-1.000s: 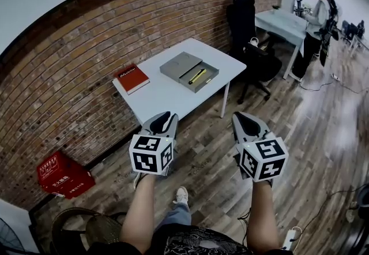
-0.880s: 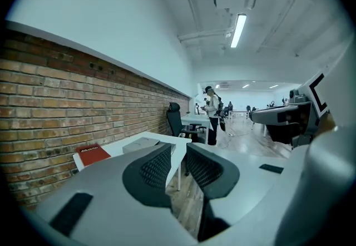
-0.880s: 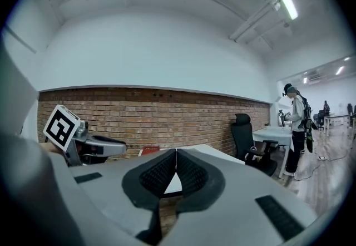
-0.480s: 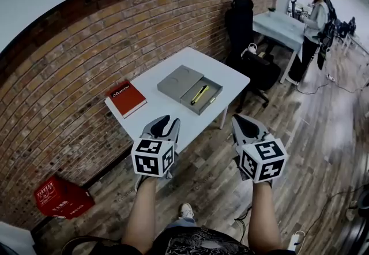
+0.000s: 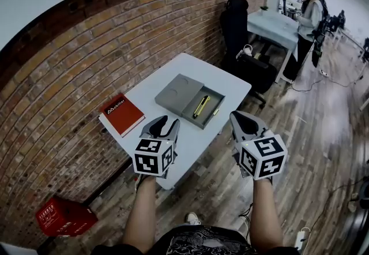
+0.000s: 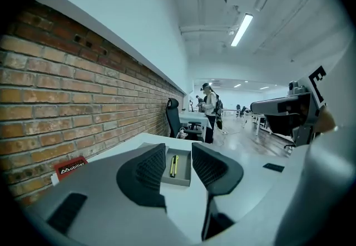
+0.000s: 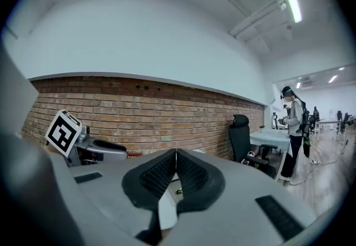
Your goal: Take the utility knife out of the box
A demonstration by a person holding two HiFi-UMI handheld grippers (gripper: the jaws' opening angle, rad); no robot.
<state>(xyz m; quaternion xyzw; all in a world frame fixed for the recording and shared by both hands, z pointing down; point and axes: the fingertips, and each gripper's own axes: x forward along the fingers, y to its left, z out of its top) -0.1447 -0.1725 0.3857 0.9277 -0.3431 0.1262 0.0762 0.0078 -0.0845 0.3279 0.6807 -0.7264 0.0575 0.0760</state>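
Note:
A yellow utility knife [image 5: 201, 106] lies in the open grey box [image 5: 214, 104] on the white table [image 5: 213, 75], with the box's lid beside it on the left. My left gripper [image 5: 163, 128] hovers over the table's near edge. Its jaws are opening and hold nothing; in the left gripper view [image 6: 178, 149] the knife [image 6: 173, 165] shows far off through the gap, inside the box [image 6: 177, 182]. My right gripper [image 5: 242, 124] hangs off the table's near right corner. Its jaws are shut on nothing in the right gripper view [image 7: 176, 153].
A red book [image 5: 121, 115] lies on the table's left end, by the brick wall. A black office chair [image 5: 242, 46] stands beyond the table. Farther right, a person [image 5: 305, 17] stands at a second table [image 5: 277, 23]. A red crate [image 5: 63, 216] sits on the floor.
Both grippers have moved forward to the table, so the box and knife sit much closer. The left gripper now overlaps the table's near edge.

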